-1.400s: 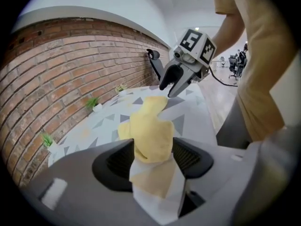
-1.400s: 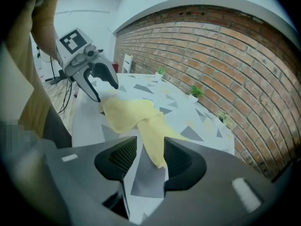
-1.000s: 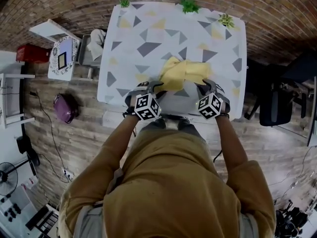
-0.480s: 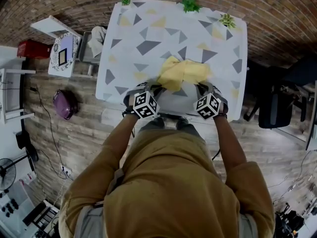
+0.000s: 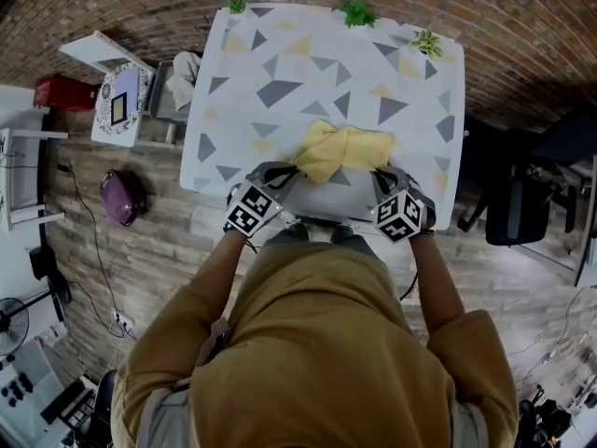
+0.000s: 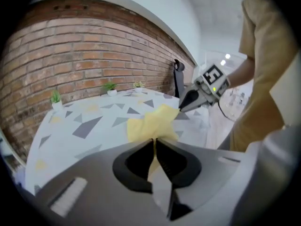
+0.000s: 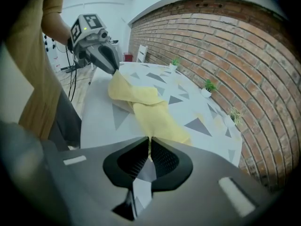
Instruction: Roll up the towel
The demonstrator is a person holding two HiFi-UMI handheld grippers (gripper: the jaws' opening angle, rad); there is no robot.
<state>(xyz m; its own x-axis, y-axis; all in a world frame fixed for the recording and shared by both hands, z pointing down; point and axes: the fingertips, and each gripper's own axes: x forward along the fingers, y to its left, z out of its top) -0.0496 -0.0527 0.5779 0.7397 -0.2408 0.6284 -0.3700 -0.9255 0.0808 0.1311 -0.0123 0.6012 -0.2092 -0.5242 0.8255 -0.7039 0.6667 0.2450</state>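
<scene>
While right gripper (image 7: 149, 139) clamps it, towel (image 7: 153, 114) extends ahead.

the towel (image 5: 343, 149) is soft matt cloth, the table (image 5: 244, 110) smooth, the wall (image 5: 140, 7) rough brick, the floor (image 5: 140, 250) wood.

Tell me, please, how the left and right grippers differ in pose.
The left gripper slants inward toward the towel; the right gripper points nearly straight ahead. The left gripper pinches the towel's left end, the right gripper its right end. Both have just closed on it.
</scene>
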